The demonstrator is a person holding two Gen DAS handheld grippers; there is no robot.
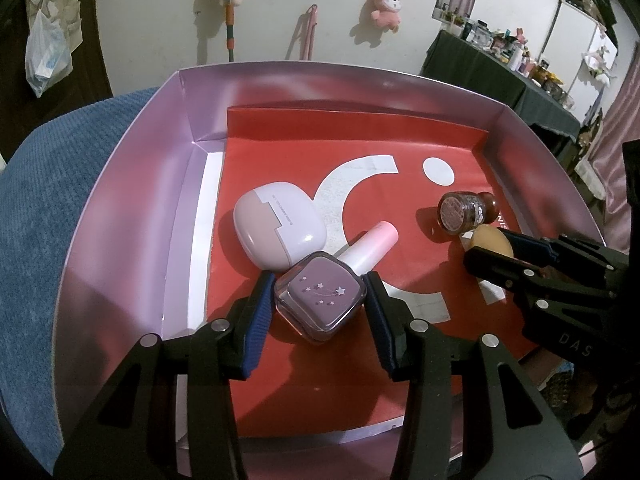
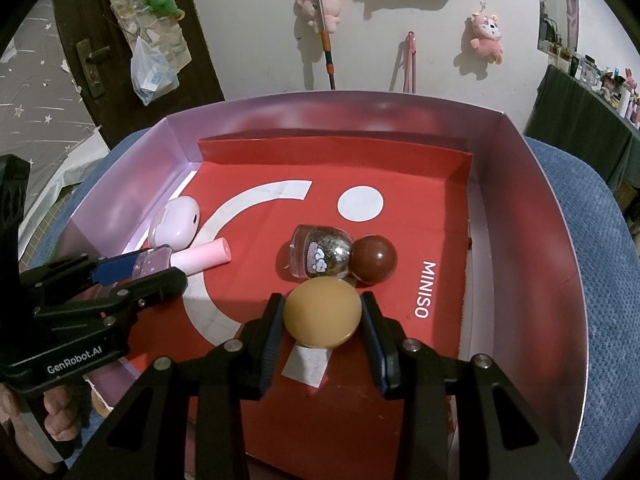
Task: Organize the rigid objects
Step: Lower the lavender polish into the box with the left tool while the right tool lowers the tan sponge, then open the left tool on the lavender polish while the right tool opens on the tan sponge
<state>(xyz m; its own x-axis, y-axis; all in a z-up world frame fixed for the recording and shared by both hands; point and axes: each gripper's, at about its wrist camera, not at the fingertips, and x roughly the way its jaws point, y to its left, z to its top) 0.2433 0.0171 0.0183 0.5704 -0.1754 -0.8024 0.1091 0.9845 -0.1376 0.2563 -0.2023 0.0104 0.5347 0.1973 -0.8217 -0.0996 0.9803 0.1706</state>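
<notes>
My left gripper (image 1: 320,300) is shut on a purple nail polish bottle (image 1: 320,298) with a pink cap (image 1: 370,249), low over the red liner of a pink box (image 1: 180,200). A lilac earbud case (image 1: 276,226) lies just beyond it. My right gripper (image 2: 323,314) is shut on a tan round lid (image 2: 323,312). In front of it lies a glitter bottle (image 2: 320,258) with a brown round cap (image 2: 374,259). The right gripper also shows in the left wrist view (image 1: 486,250), and the left gripper shows in the right wrist view (image 2: 134,270).
The box walls (image 2: 520,208) rise on all sides. The box rests on a blue textured cushion (image 1: 48,200). Behind are a white wall with plush toys (image 2: 486,36), a dark door (image 2: 100,60) and a cluttered table (image 1: 500,64).
</notes>
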